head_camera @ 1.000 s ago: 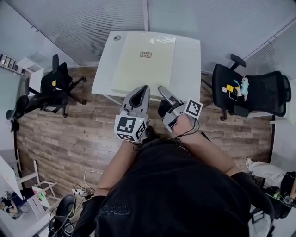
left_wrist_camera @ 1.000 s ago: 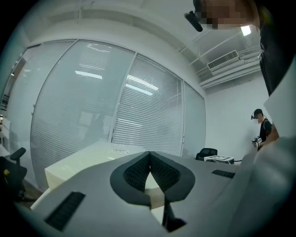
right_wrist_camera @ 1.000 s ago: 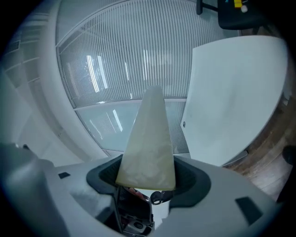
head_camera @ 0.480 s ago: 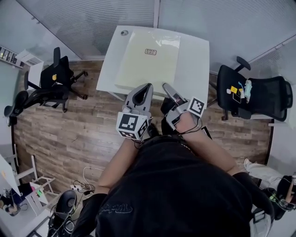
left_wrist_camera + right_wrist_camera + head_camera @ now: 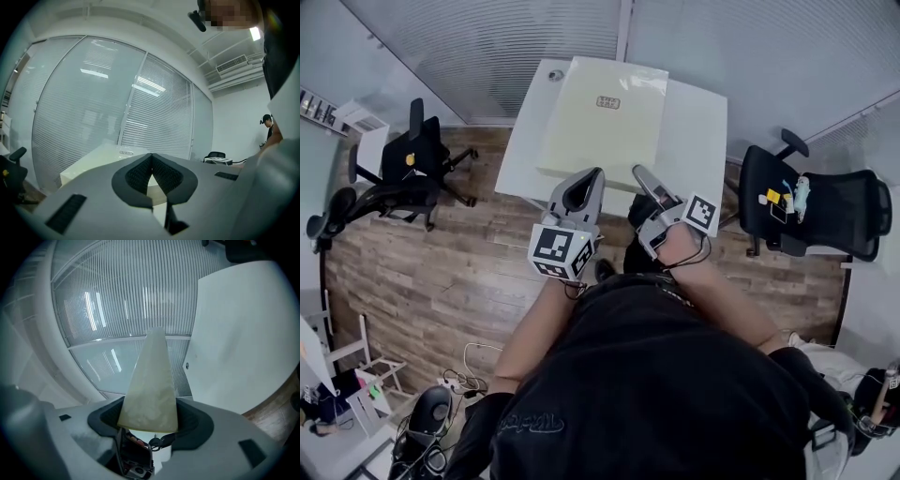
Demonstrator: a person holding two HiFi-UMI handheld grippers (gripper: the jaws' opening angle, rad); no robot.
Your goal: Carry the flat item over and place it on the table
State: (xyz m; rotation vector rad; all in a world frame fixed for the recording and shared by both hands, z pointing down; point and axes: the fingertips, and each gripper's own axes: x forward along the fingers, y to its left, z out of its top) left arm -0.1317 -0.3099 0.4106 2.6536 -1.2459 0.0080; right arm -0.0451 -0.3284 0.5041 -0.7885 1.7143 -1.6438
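A pale cream flat board (image 5: 600,122) with a small label lies over the white table (image 5: 698,131), covering most of its left part. My right gripper (image 5: 637,172), rolled on its side, is shut on the board's near edge; in the right gripper view the board (image 5: 152,380) runs edge-on out of the jaws (image 5: 149,425), with the table (image 5: 239,343) beside it. My left gripper (image 5: 592,174) is upright at the same near edge, jaws shut with the tips touching (image 5: 150,159). The board (image 5: 98,159) shows beyond them, nothing visibly pinched. Whether the board rests on the table I cannot tell.
Black office chairs stand left (image 5: 408,169) and right (image 5: 816,211) of the table. A glass wall with blinds (image 5: 487,47) runs right behind it. A small round fitting (image 5: 554,75) sits at the table's far left corner. Wooden floor (image 5: 441,272) lies in front.
Both grippers and the board have moved a little forward over the table, and the board's far edge now reaches the table's back. The right gripper has kept its hold.
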